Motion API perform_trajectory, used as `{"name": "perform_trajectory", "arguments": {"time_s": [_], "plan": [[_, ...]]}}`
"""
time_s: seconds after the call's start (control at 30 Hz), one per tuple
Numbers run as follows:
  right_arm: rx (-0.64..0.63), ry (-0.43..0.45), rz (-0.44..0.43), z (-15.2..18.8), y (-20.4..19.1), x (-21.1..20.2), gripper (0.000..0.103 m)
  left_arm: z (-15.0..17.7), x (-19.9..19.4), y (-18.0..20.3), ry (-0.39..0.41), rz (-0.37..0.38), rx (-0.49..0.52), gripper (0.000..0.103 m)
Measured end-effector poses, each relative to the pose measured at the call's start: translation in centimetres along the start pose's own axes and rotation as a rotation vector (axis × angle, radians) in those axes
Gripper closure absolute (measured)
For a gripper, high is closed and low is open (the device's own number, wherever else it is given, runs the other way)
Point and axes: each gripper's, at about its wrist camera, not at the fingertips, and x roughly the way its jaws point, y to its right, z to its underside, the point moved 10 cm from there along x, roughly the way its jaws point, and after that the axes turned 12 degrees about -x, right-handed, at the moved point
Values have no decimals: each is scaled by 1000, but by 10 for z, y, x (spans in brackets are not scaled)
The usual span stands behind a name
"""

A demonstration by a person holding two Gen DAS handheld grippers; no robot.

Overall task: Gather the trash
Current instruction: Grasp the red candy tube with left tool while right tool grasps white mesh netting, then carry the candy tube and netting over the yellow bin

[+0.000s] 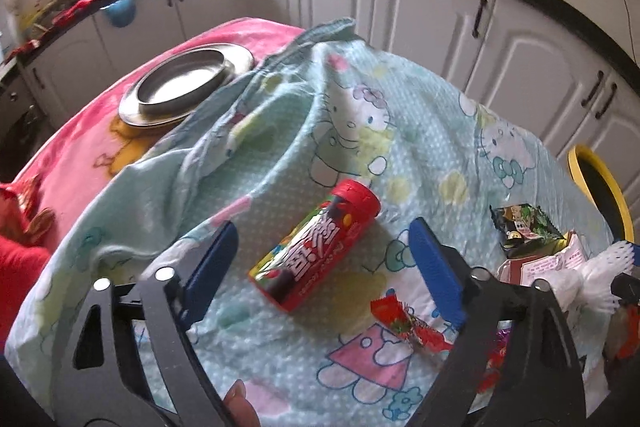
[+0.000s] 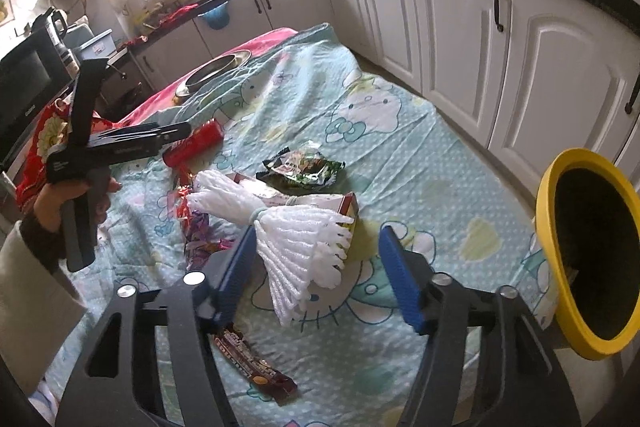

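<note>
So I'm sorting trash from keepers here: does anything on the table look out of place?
Yes. A white foam net sleeve lies among the wrappers, and the red candy tube lies tipped on its side. The cloth is bunched near the steel plate.

Candy tube [image 1: 316, 247] on the cloth [image 1: 280, 131], wrappers [image 1: 524, 227] right, plate [image 1: 188, 83] behind.

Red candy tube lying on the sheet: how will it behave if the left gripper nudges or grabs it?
The red candy tube lies on its side, so it probably rolls if nudged. It looks like rigid card, likely light. Left gripper is open around it.
</note>
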Motion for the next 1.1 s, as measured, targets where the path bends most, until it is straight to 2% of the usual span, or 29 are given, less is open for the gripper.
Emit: {"name": "perform_trajectory", "arguments": {"time_s": [0.13, 0.23, 0.27, 0.4, 0.6, 0.73, 0.8, 0.93, 1.1], "plan": [[-8, -24, -21, 3, -3, 1, 82, 2, 11, 4, -37, 8, 22, 40], [-28, -20, -21, 3, -6, -4, 87, 6, 19, 8, -64, 13, 48, 45], [-29, -18, -24, 3, -7, -6, 87, 7, 21, 9, -72, 12, 53, 49], [-35, -1, -31, 0, -9, -18, 88, 10, 29, 7, -95, -28, 92, 52], [-37, 32, -52, -4, -15, -37, 89, 16, 42, -5, -138, -83, 103, 69], [-19, 51, -56, -5, -14, -46, 89, 16, 42, -12, -156, -59, 57, 79], [-8, 64, -59, -5, -13, -51, 90, 15, 41, -16, -157, -47, 26, 81], [6, 81, -67, -8, -10, -57, 90, 12, 30, -21, -129, -42, -42, 82], [9, 99, -62, -11, -6, -67, 90, -4, 3, -20, -43, -31, -93, 82]]}}
